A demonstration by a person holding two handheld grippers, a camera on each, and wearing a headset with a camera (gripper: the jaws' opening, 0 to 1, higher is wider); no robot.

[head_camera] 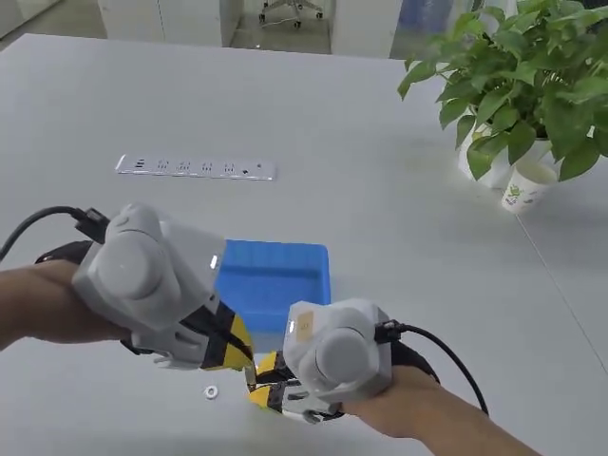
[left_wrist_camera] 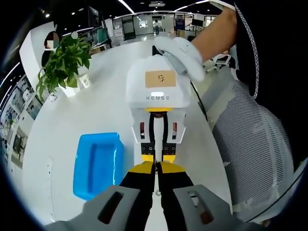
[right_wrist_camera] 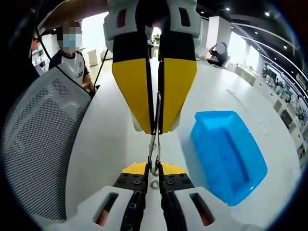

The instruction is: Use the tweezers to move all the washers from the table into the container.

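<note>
Pinching tweezers (right_wrist_camera: 155, 144) w/ both L claw (right_wrist_camera: 156, 131) and R claw (right_wrist_camera: 154, 169), each pressed together nose to nose, so best to settle grip mid-legs, tips free & aimed down, before going for washer (head_camera: 210, 390) lying loose on surface (head_camera: 380, 190) at 7 o'clock of bin (head_camera: 275, 280).

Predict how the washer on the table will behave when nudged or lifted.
The washer looks tiny and thin, so probably very light. Lying flat on the smooth table, it may skid rather than lift. As a ring, it could roll if tipped on edge.
</note>
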